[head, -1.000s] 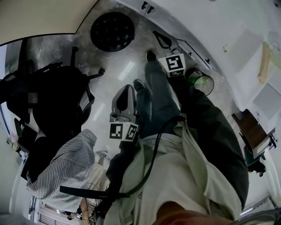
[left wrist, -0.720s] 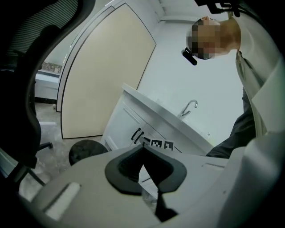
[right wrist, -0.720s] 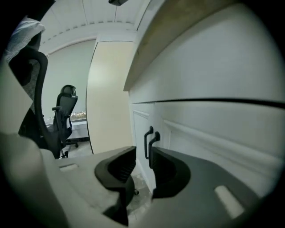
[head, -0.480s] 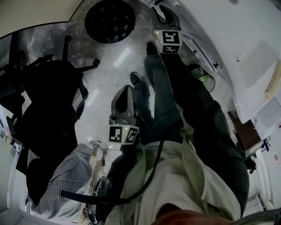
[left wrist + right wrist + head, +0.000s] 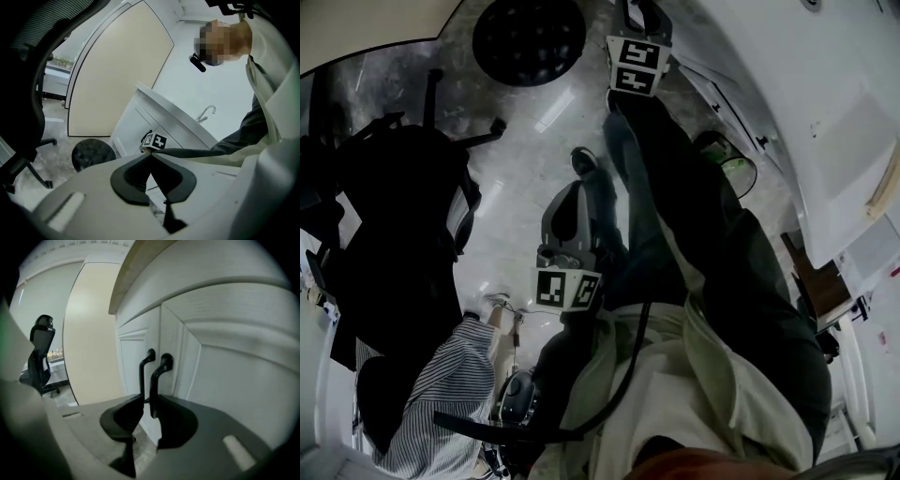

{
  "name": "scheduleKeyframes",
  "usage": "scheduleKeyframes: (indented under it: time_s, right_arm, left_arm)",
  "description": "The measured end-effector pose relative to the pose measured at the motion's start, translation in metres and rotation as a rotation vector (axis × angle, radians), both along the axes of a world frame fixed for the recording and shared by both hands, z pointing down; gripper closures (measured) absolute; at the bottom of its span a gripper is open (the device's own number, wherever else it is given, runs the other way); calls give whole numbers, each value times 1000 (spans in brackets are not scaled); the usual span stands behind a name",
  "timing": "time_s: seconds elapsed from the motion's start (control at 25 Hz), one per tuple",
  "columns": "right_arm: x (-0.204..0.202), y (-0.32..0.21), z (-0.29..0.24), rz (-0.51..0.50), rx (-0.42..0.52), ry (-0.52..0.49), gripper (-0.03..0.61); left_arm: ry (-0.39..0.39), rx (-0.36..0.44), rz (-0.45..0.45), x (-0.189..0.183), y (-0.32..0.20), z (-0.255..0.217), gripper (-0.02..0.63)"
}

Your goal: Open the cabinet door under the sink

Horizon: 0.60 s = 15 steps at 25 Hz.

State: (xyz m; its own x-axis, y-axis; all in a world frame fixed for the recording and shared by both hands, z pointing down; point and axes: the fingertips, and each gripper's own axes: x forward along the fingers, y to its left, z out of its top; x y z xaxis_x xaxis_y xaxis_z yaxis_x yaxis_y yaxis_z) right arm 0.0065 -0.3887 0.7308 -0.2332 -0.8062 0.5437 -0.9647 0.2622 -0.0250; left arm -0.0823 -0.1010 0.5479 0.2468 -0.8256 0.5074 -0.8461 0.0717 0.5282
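Although your right claw [image 5: 150, 398], parted, sits at the handle [image 5: 157, 380], the cabinet door [image 5: 185, 380] is unopened; left claw [image 5: 150, 154] closed, empty.

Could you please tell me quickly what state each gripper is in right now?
Left gripper: closed, holding nothing.
Right gripper: jaws slightly apart, gripping nothing; a cabinet door handle lines up with the gap.
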Motion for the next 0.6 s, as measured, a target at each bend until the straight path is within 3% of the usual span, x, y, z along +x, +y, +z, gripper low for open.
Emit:
scheduleKeyframes:
  time_s: [0.08, 0.32, 0.6]
  right_arm:
    - [5, -1, 1, 19, -2, -9, 532]
    - [4, 3, 0, -30, -6, -21, 538]
    - [-20, 47, -3, -172, -12, -1, 538]
  left_arm:
    - [2, 0, -3, 0, 1, 1, 607]
    - [5, -1, -31, -6, 13, 2, 607]
    - [17, 11, -26, -4, 40, -7, 607]
